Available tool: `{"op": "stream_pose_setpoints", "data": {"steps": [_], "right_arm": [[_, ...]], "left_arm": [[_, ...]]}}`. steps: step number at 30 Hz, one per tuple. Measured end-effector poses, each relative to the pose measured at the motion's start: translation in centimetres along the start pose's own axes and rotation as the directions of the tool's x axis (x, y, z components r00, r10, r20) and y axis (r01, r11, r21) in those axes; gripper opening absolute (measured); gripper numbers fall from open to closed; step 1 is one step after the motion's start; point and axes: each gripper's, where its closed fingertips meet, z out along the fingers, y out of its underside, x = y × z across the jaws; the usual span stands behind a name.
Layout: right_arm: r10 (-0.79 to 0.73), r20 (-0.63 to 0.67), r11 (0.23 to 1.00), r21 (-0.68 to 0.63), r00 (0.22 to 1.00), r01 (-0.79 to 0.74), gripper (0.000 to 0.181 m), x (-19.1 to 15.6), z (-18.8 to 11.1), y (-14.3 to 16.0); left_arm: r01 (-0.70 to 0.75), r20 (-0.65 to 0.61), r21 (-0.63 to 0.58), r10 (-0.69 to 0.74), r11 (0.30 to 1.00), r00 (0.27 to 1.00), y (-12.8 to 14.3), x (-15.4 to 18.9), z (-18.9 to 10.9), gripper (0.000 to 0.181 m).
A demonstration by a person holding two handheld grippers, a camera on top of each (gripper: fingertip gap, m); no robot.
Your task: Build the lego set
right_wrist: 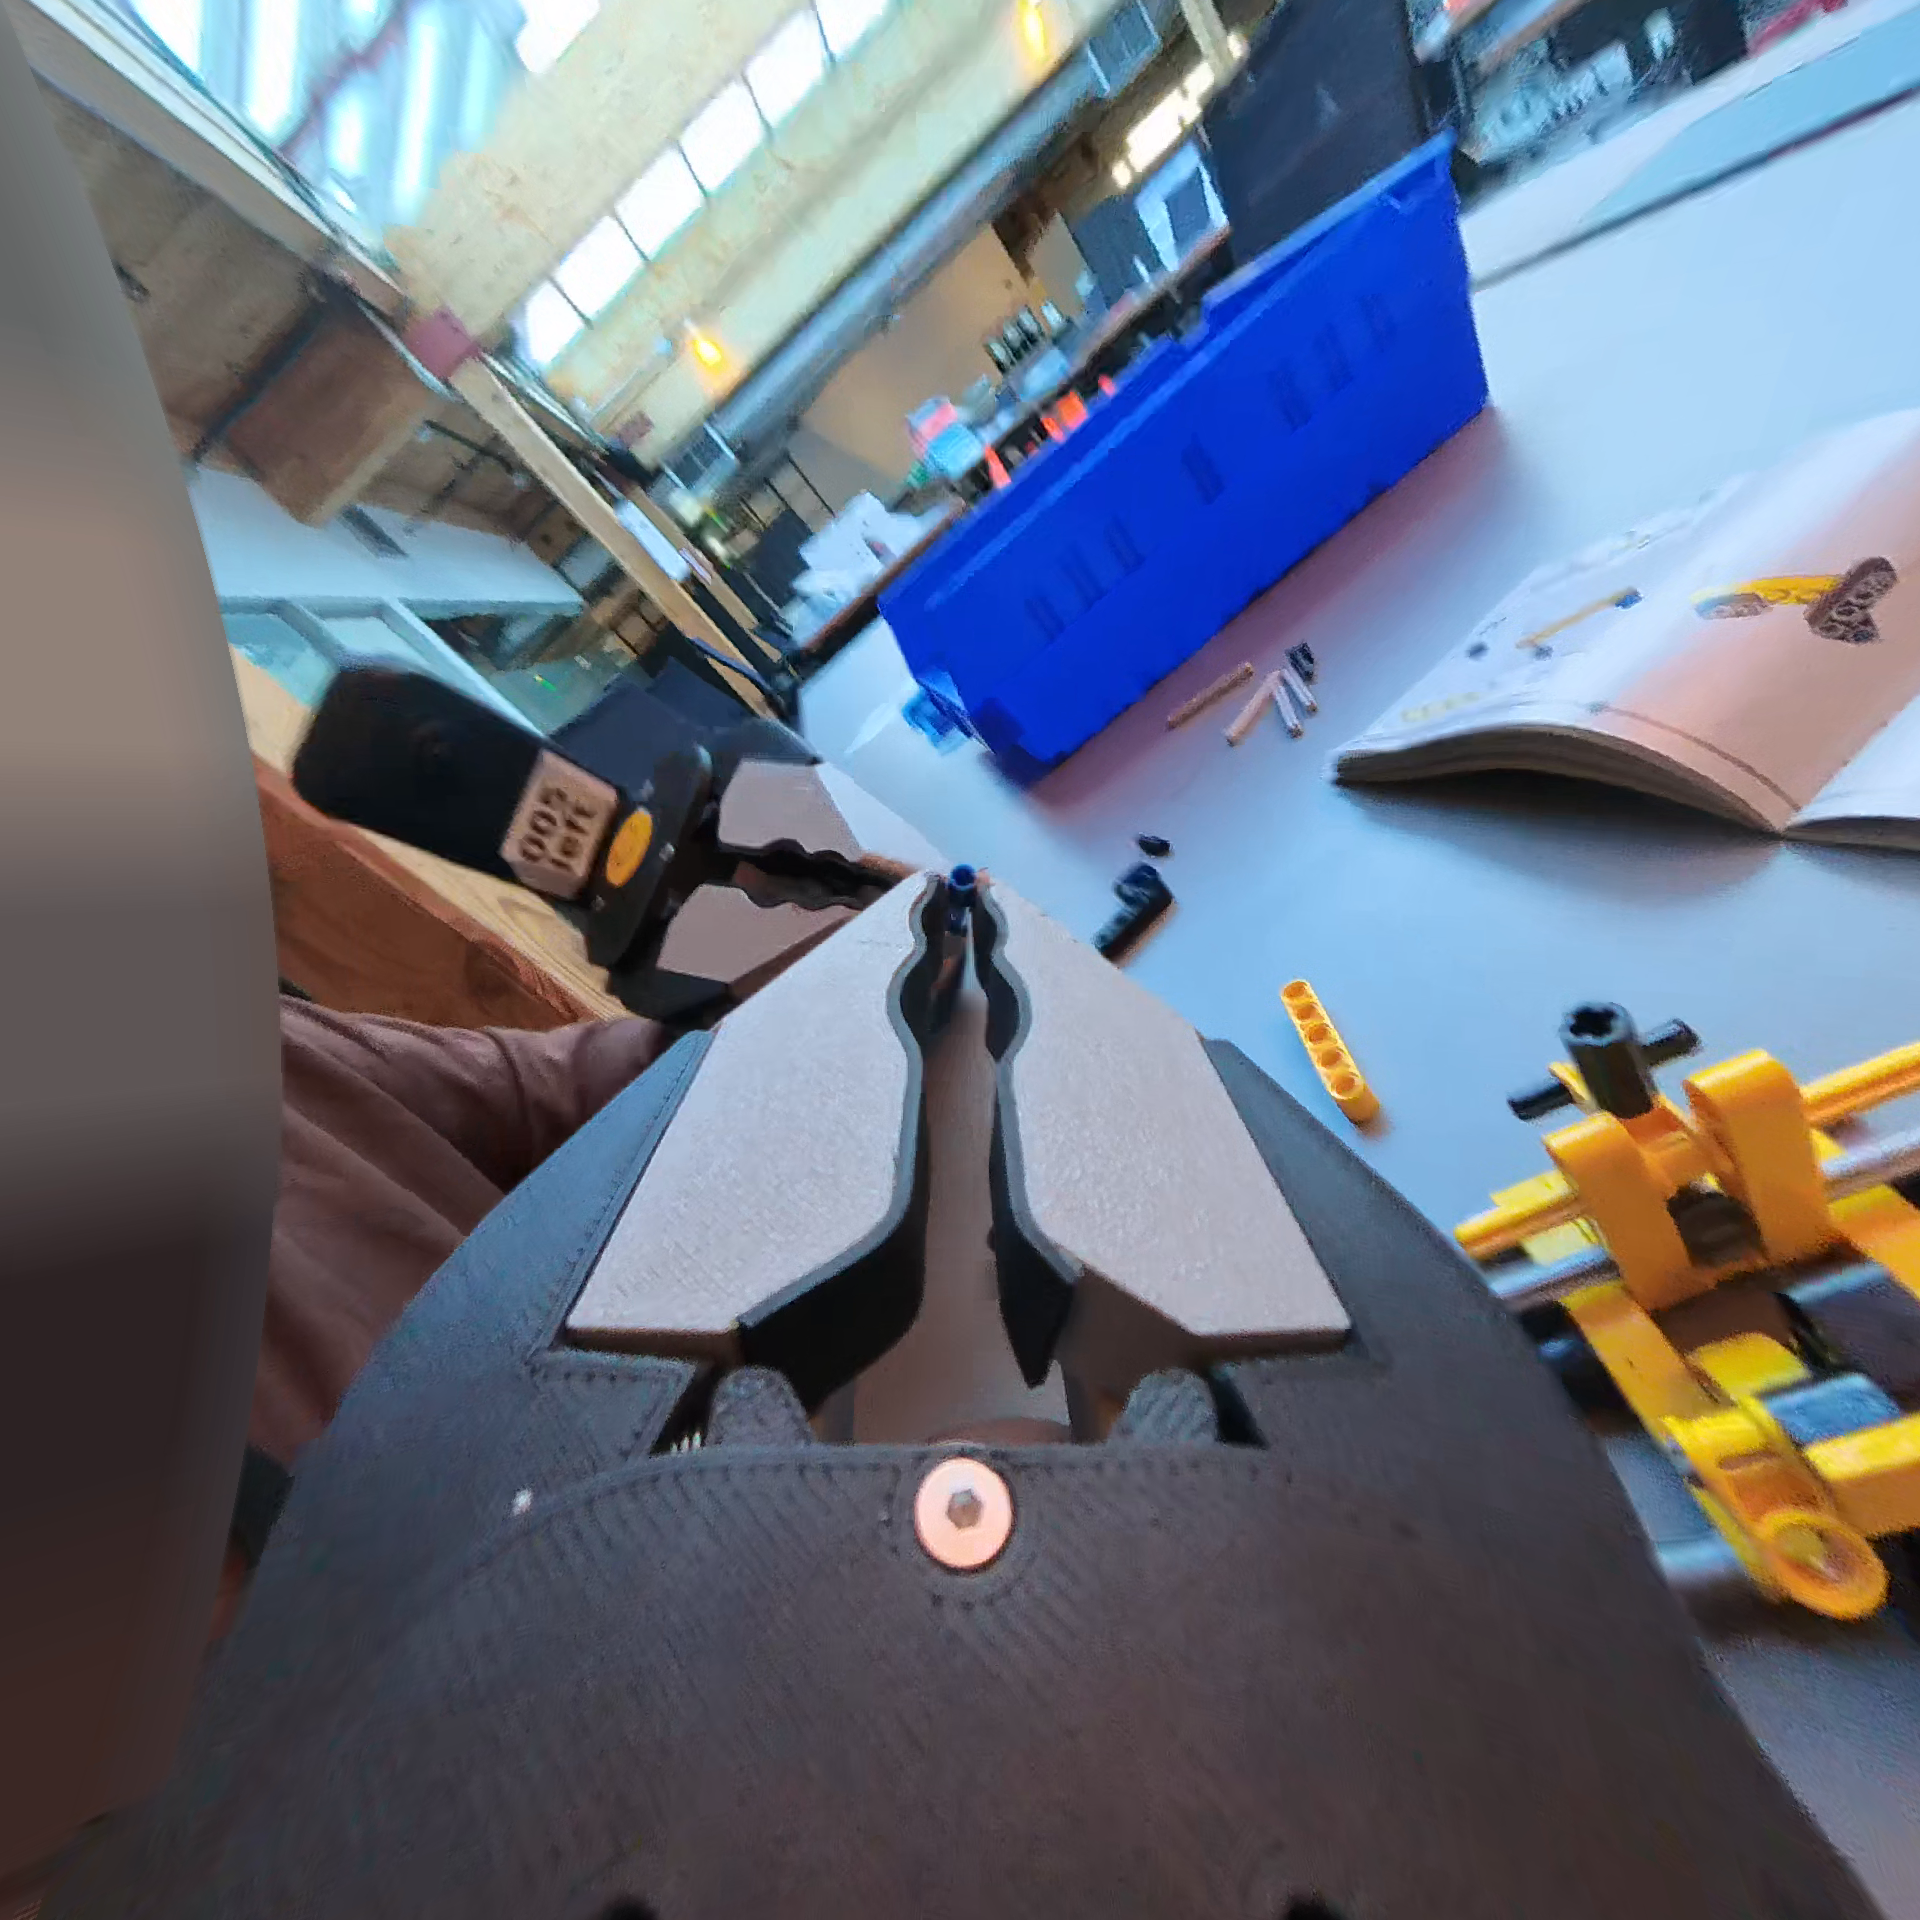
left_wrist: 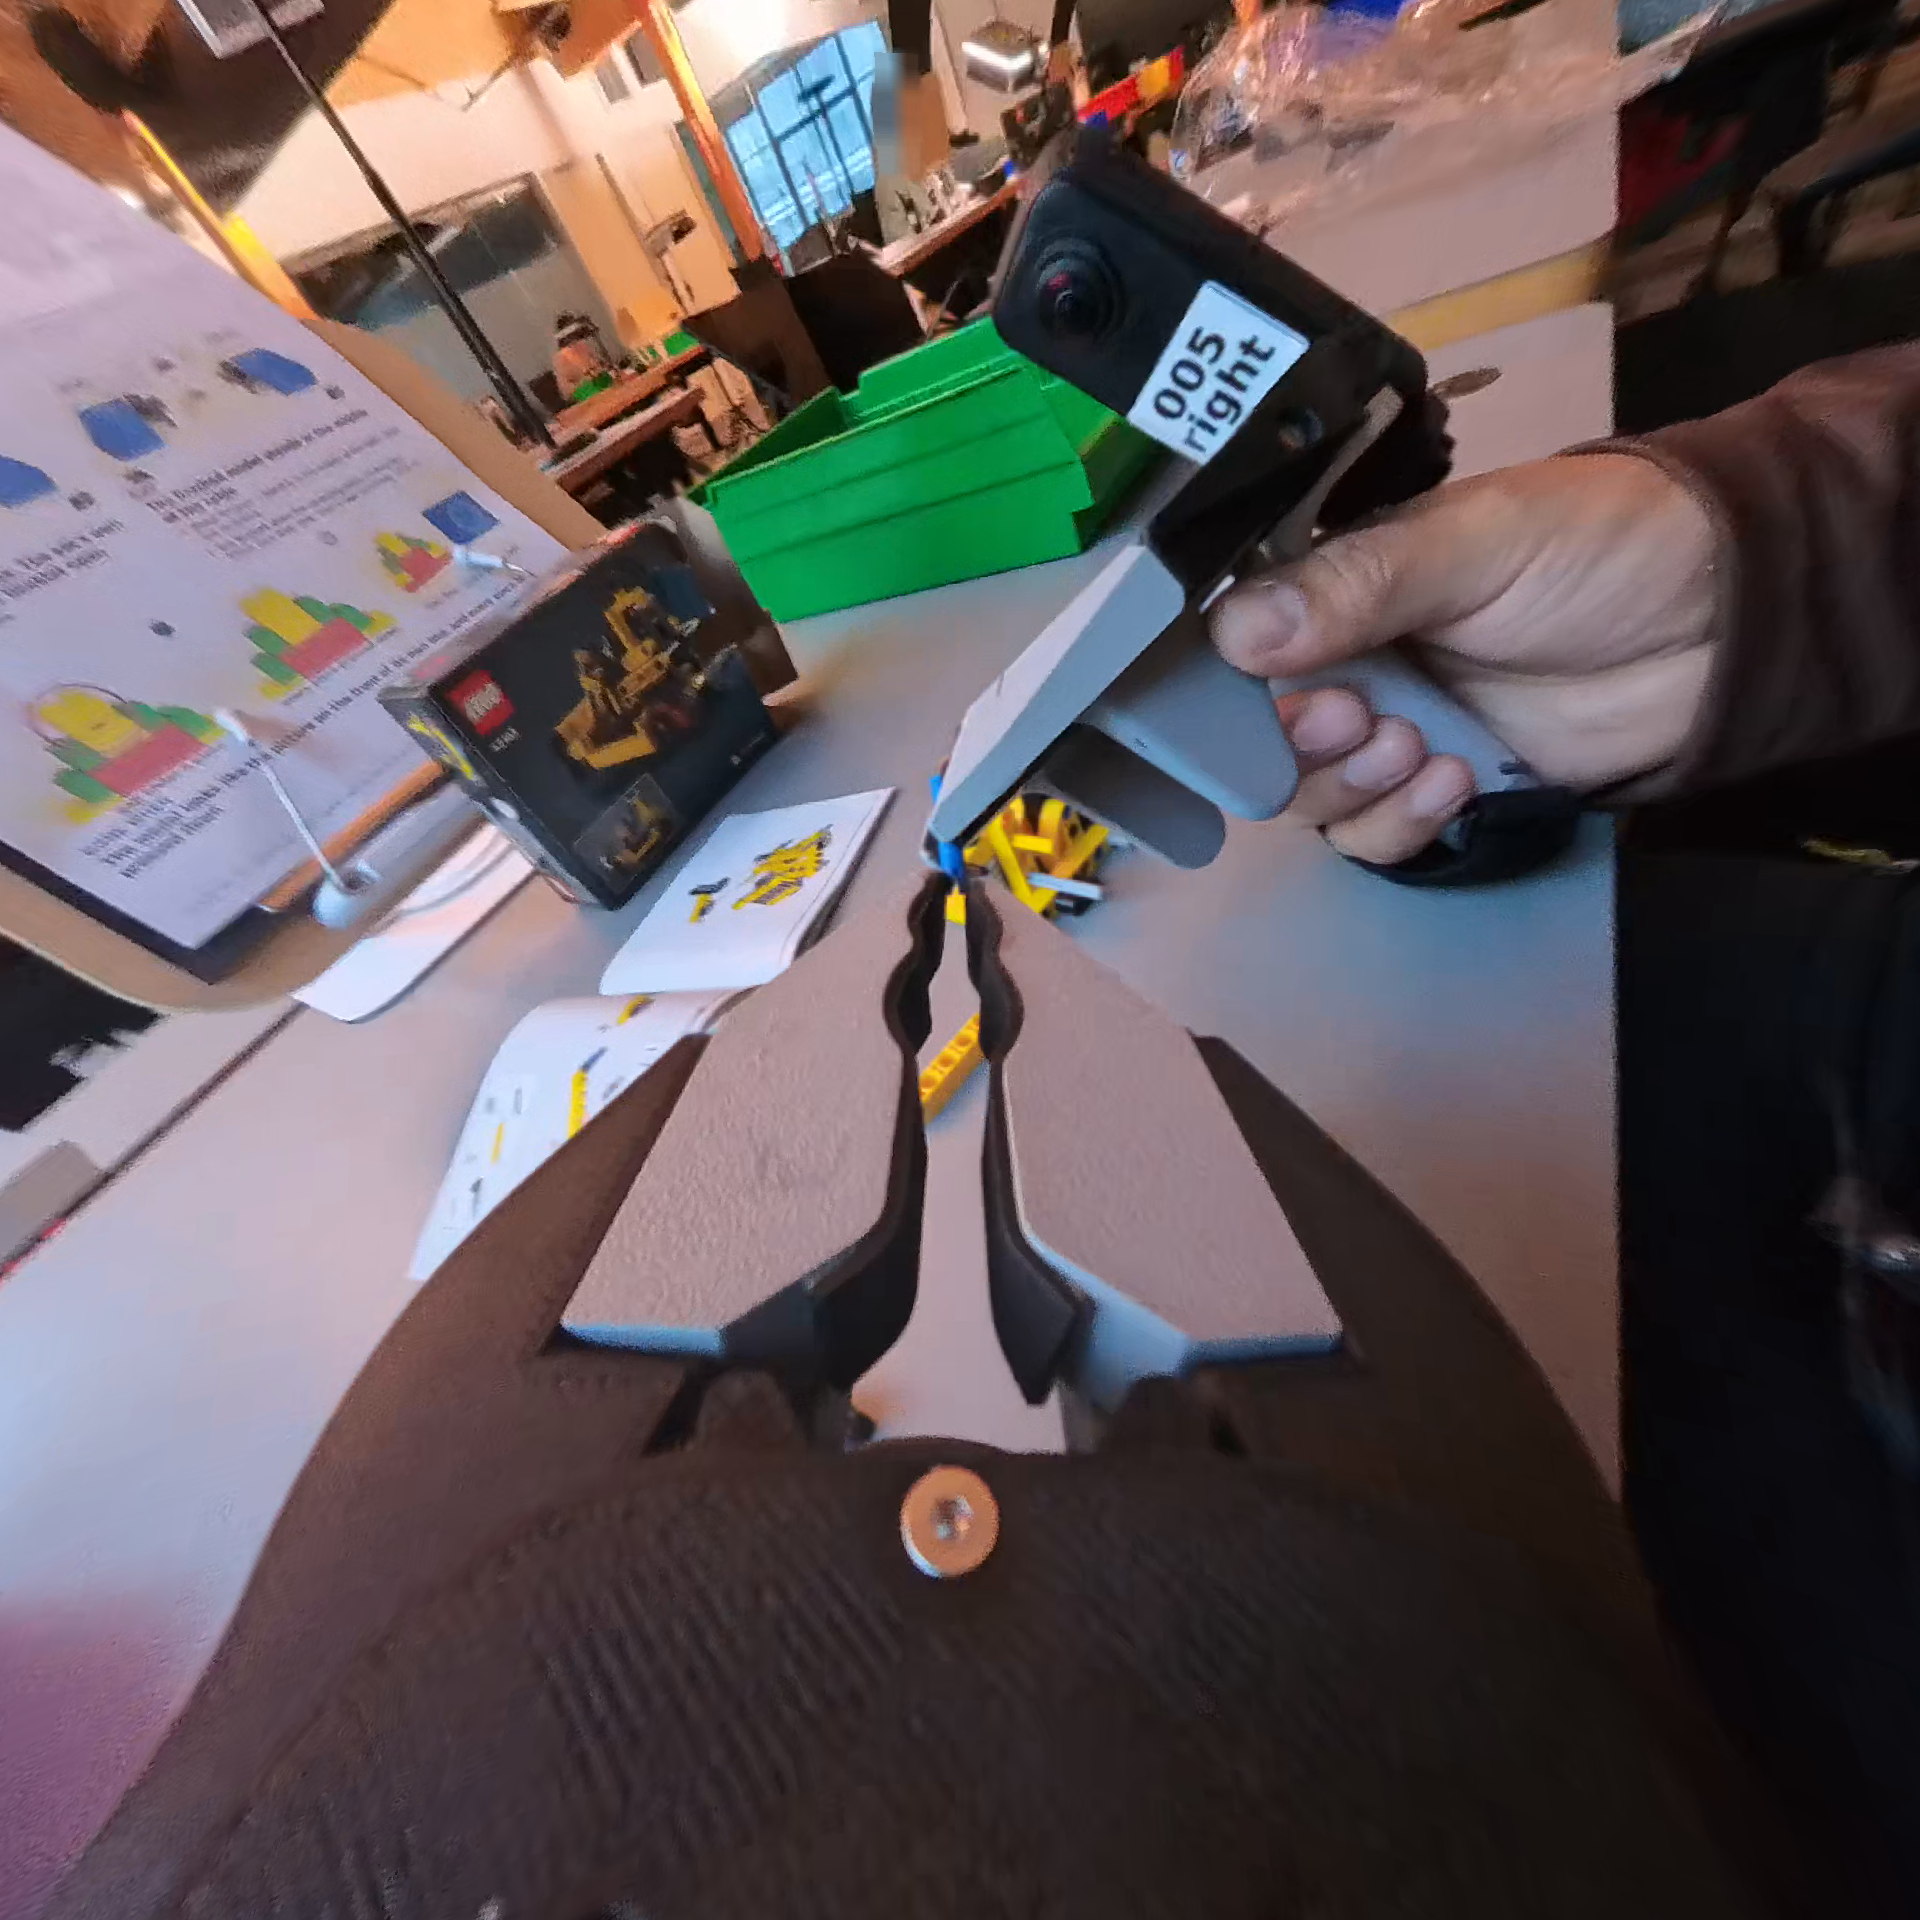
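My left gripper (left_wrist: 951,906) is shut, with a small yellow piece (left_wrist: 954,914) pinched at its tips. My right gripper (right_wrist: 958,896) is shut on a blue pin (right_wrist: 961,881) that sticks out past its tips. In the left wrist view the right gripper (left_wrist: 940,844) comes in from the upper right, held by a hand, and its blue pin (left_wrist: 950,862) meets the yellow piece tip to tip. In the right wrist view the left gripper (right_wrist: 868,875) reaches in from the left. The partly built yellow model (right_wrist: 1714,1299) stands on the grey table at the right, also behind the tips (left_wrist: 1039,844).
A loose yellow beam (right_wrist: 1330,1049), black pieces (right_wrist: 1138,906) and tan axles (right_wrist: 1247,698) lie on the table. An open booklet (right_wrist: 1662,717) and a blue bin (right_wrist: 1195,520) stand beyond. The set's box (left_wrist: 592,707), green bins (left_wrist: 914,478) and an instruction board (left_wrist: 208,540) are at the left. Only a small space, under 4 cm, lies between the two pairs of fingers.
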Motion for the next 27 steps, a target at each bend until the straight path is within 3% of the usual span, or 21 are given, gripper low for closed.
{"op": "stream_pose_setpoints", "data": {"steps": [4, 9, 17, 27], "right_arm": [[-0.030, -0.012, 0.998, -0.053, 0.999, 0.029, 0.001, 0.0, 0.2, 0.6], [-0.070, -0.038, 0.977, -0.206, 0.997, 0.061, 0.002, 0.4, -0.2, 2.4], [-0.311, -0.046, 0.830, -0.500, 0.949, 0.248, 0.002, 0.3, -0.3, 7.0], [-0.370, -0.049, 0.753, -0.600, 0.928, 0.269, 0.002, 0.9, -0.3, 8.8]], "left_arm": [[0.035, -0.060, -0.034, -0.037, 0.999, 0.997, 0.8, 0.4, -0.3, 0.001], [0.009, -0.161, -0.192, -0.041, 0.981, 0.986, 3.6, 1.6, -1.8, 0.008], [0.051, -0.190, -0.274, -0.105, 0.961, 0.976, 5.0, 1.4, -2.1, 0.004], [-0.015, -0.201, -0.337, -0.056, 0.941, 0.978, 6.1, 2.0, -1.7, 0.002]]}}
